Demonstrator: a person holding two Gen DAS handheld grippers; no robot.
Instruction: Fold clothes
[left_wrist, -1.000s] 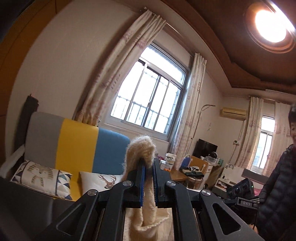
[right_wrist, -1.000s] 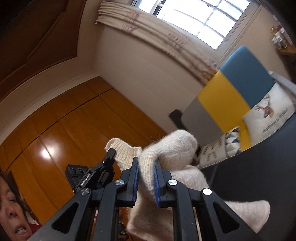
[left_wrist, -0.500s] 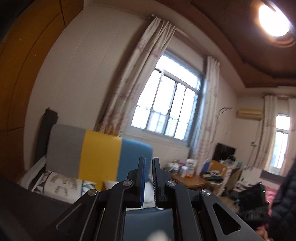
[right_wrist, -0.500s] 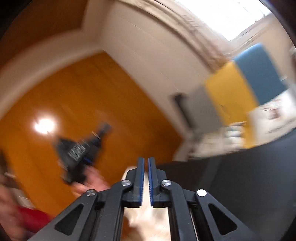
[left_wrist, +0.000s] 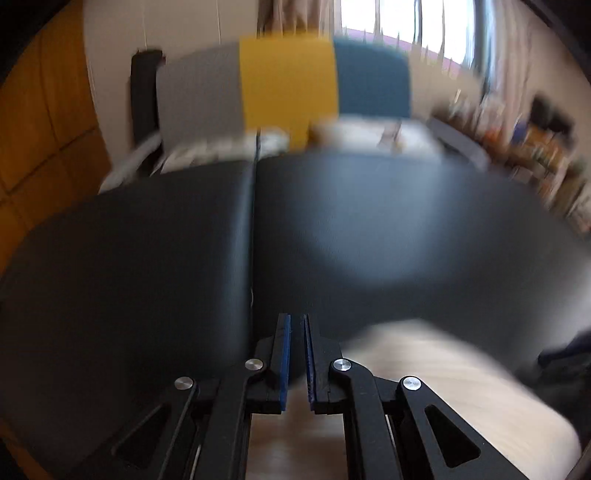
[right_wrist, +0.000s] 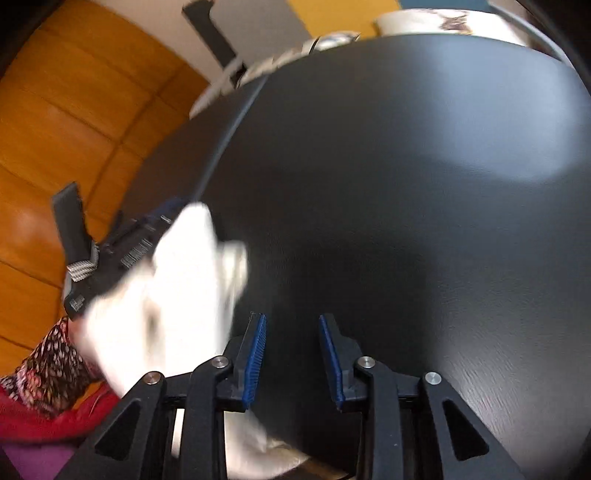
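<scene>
Both hand-held grippers swung down from the room toward the black worktop (left_wrist: 369, 229), cream knit sweater (right_wrist: 177, 295) dropped, left hand-held gripper (left_wrist: 295, 325) together and empty, right hand-held gripper (right_wrist: 291, 325) opening, nothing between.

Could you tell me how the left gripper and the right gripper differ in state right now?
The left gripper has its jaws nearly together; the right gripper has a wide gap and is opening. Neither clamps the cream knitted garment. Both point down at the black table and have blue pads.
</scene>
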